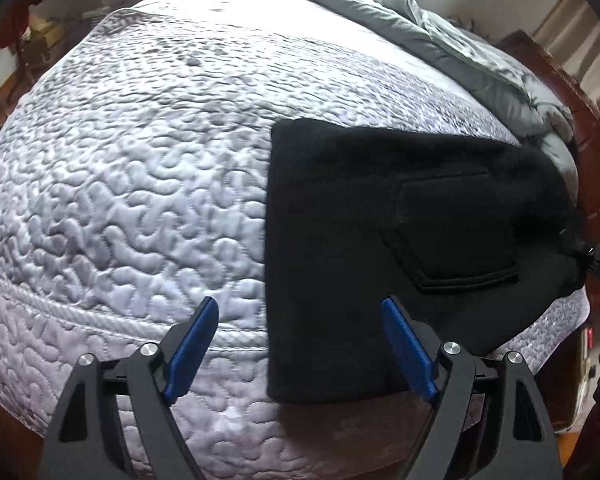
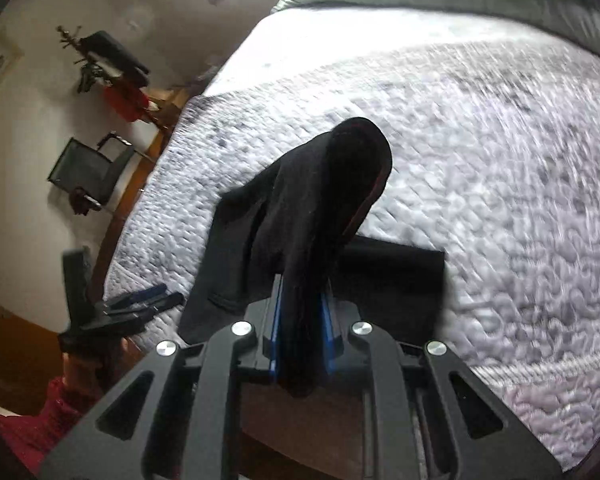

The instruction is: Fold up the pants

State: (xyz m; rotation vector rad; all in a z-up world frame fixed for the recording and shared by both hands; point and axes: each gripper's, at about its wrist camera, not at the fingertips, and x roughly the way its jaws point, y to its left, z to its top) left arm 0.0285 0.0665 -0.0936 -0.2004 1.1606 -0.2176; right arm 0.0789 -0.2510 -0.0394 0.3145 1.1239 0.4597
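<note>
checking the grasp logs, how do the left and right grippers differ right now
The left gripper has its jaws spread wide and holds nothing; the right gripper is shut on a bunched part of the black pants. The left hangs over the quilted bedspread at the pants' near edge, not gripping them; the right has lifted its fold off the bed. Both have black frames and blue finger pads.
</note>
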